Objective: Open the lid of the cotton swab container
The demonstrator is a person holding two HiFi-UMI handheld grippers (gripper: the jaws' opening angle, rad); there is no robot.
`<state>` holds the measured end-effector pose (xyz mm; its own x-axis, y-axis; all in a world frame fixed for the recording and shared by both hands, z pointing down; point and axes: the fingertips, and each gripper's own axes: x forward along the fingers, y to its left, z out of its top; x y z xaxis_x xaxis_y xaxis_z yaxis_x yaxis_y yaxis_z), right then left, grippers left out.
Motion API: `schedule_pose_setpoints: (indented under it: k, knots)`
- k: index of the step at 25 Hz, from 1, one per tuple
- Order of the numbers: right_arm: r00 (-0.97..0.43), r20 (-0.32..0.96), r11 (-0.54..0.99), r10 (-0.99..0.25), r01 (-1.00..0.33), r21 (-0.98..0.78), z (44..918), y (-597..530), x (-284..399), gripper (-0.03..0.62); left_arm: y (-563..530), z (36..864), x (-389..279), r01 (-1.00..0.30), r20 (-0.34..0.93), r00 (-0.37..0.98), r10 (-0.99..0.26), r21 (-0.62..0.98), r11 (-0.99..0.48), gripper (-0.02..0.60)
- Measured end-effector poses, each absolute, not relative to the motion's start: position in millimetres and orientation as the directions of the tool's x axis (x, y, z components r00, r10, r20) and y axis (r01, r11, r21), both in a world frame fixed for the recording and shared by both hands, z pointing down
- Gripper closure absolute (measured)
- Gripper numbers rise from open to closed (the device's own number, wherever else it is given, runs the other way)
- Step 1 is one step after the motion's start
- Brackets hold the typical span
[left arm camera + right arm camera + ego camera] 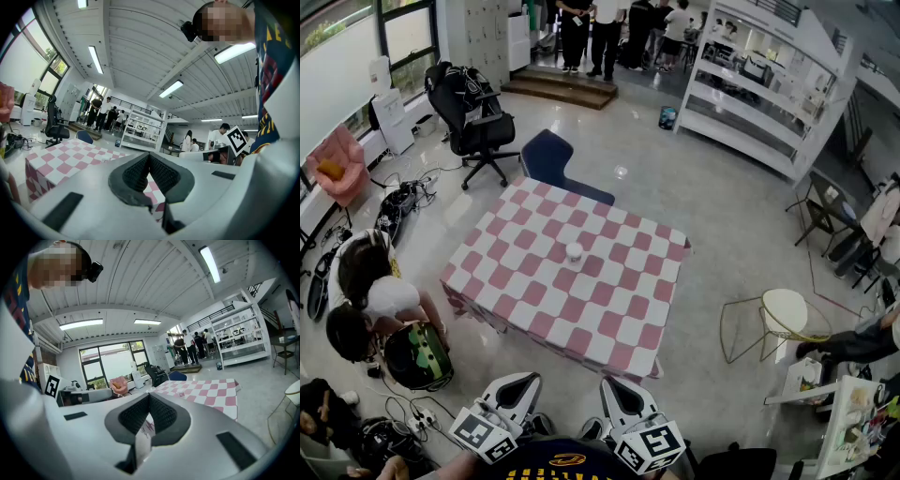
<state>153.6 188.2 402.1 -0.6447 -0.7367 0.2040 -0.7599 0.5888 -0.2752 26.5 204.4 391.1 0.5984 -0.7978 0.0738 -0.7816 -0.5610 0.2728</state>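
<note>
The cotton swab container (pixel 573 250) is a small white round tub with its lid on. It stands near the middle of a table covered in a pink and white checked cloth (pixel 609 309). Both grippers are held low at the near edge of the head view, well short of the table. My left gripper (pixel 517 382) and my right gripper (pixel 620 386) point toward it. In the left gripper view the dark ribbed pads (pixel 140 172) meet with nothing between them. The right gripper view shows its pads (pixel 159 412) closed together the same way, empty. The checked table (pixel 70 154) (pixel 206 392) lies ahead in both.
A black office chair (pixel 473 117) and a dark blue chair (pixel 553 159) stand beyond the table. A person crouches at its left (pixel 370 300) among floor cables. A wire stool with a white seat (pixel 783 314) is at the right. White shelving (pixel 769 84) and standing people (pixel 600 28) are at the back.
</note>
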Motion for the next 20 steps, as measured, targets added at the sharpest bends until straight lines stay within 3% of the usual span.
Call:
schedule_pose_setpoints:
  k: [20]
  knots:
    - [-0.686,0.262,0.588,-0.678,-0.721,-0.367,441.8,221.4,183.8,0.583,242.4,421.0,44.4,-0.841,0.169,0.507,-0.845,0.310,-0.443,0.581]
